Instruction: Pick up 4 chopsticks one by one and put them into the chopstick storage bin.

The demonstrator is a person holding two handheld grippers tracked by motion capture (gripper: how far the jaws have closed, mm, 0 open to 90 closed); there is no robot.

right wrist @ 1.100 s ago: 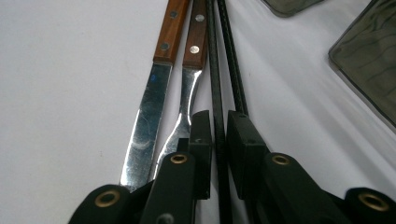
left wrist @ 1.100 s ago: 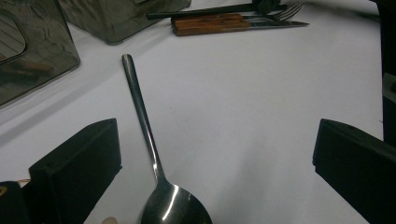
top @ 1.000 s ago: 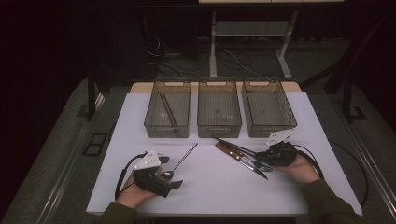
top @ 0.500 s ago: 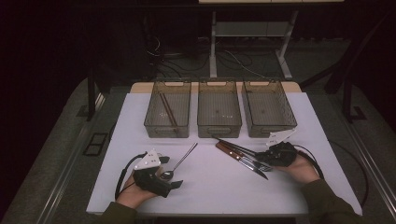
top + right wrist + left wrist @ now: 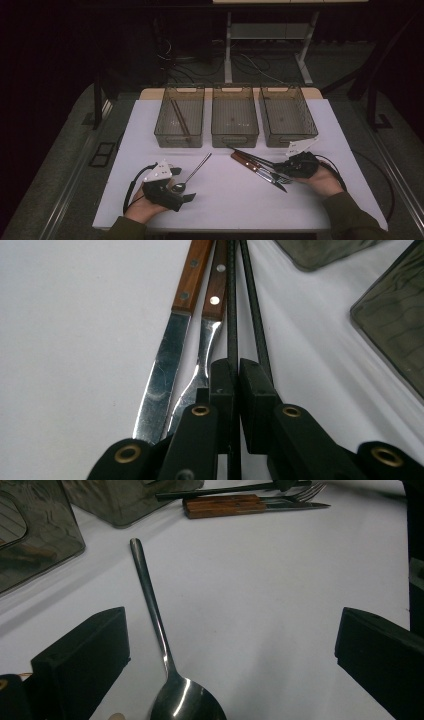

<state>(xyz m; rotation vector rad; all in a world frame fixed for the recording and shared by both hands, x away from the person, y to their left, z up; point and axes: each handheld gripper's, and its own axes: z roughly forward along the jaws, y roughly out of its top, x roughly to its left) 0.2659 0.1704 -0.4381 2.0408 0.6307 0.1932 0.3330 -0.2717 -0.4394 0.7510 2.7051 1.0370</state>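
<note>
**Right tool clamps a black stick, left tool waits wide over the spoon**

Far left, the left tool (image 5: 187,196) sits low on the white table (image 5: 230,200), jaws spread wide and gripping nothing. The spoon (image 5: 165,650) lies flat between them in the left gripper view, bowl nearest the camera, handle running away toward the bins, touching neither jaw. From the high view the spoon (image 5: 192,174) slants up and to the right from that hand.

Along the back of the table stand three clear bins in a row: the left bin (image 5: 162,131) has a brown stick lying in it, the middle bin (image 5: 235,136) and the right bin (image 5: 311,131) sit just beside it.

Centre-right, a bundle of cutlery lies on the table in front of the middle and right bins: a knife (image 5: 167,365) with a wooden handle, a fork (image 5: 202,360) with a matching handle tight beside it, then two black sticks (image 5: 250,305).

Right side now: the right tool (image 5: 234,385) has been closing its jaws and is pinched on one black stick (image 5: 232,315), which runs straight out from between the pads. The other black stick passes just beside the right-hand pad.
</note>
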